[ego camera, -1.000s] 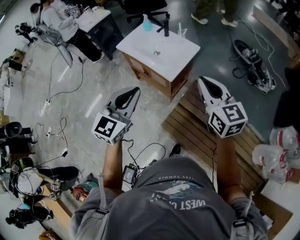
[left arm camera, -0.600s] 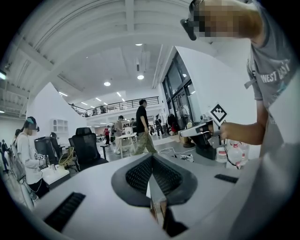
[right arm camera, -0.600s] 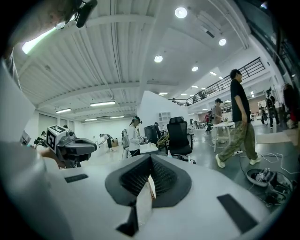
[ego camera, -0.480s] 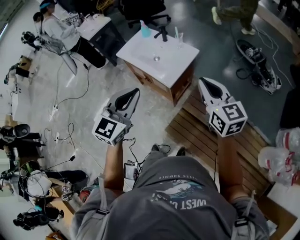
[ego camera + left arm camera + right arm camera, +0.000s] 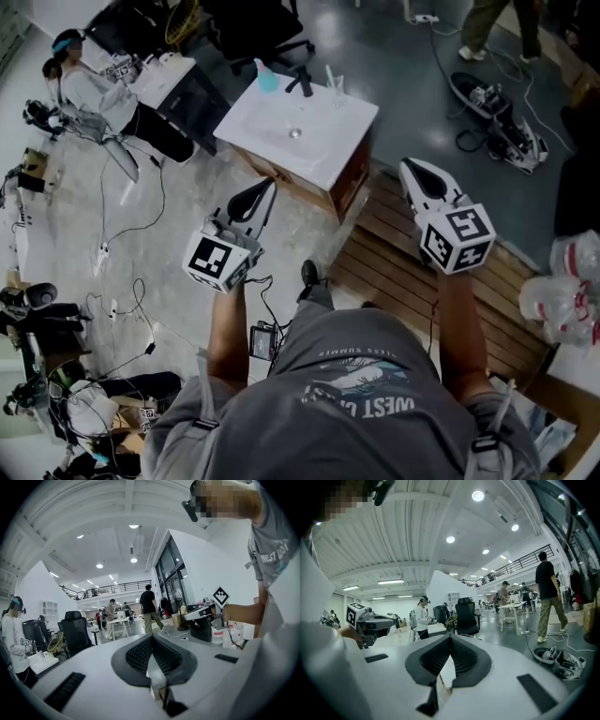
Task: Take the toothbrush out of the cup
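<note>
Hovering short of washstand [image 5: 319, 142] | left tongs [image 5: 272, 184], right tongs [image 5: 406, 166] pinched together, empty | cup [image 5: 336, 89] beside faucet [image 5: 303, 82], bottle [image 5: 267, 79]

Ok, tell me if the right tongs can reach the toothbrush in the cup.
Probably not yet: the right tongs are shut and held short of the sink cabinet, well apart from the cup and toothbrush at its far edge. Nothing blocks the way, though.

- "WEST" is printed on the person's grey shirt [image 5: 361, 398], read upside down at 6 o'clock in the head view.
- The smaller line of print above it cannot be read with certainty.
</note>
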`<state>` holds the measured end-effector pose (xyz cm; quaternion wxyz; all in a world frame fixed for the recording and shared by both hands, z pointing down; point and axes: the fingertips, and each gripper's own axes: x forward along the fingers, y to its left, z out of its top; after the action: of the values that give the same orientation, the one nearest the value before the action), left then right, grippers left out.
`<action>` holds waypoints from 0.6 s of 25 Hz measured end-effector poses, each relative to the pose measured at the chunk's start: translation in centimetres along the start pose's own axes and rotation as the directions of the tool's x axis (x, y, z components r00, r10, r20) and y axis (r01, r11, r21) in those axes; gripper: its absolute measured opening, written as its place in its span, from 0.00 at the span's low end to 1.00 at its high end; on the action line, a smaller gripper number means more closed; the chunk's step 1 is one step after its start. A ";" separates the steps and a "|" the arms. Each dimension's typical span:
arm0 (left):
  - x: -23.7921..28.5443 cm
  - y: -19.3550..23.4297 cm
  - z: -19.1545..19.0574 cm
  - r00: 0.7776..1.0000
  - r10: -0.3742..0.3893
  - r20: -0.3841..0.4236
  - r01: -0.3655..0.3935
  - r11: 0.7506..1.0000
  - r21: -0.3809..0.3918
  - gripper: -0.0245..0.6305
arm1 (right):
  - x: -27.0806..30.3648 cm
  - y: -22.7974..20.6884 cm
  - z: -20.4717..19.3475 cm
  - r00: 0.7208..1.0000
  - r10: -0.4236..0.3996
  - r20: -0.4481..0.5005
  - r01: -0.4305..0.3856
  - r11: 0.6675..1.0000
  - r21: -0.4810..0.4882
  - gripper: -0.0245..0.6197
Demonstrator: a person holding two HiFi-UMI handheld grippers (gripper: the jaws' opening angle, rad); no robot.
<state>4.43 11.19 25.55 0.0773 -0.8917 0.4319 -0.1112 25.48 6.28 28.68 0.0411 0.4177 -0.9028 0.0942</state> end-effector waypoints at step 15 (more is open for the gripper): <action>4.3 15.1 -3.5 0.991 -0.114 0.076 0.117 0.992 -0.043 0.04 | 11.6 0.0 2.6 0.984 -0.175 -0.018 0.174 0.985 -0.019 0.05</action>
<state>-5.26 -1.61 26.01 0.0657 -0.9203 0.3789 -0.0723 17.95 -2.90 27.89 0.0616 0.4938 -0.8630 0.0866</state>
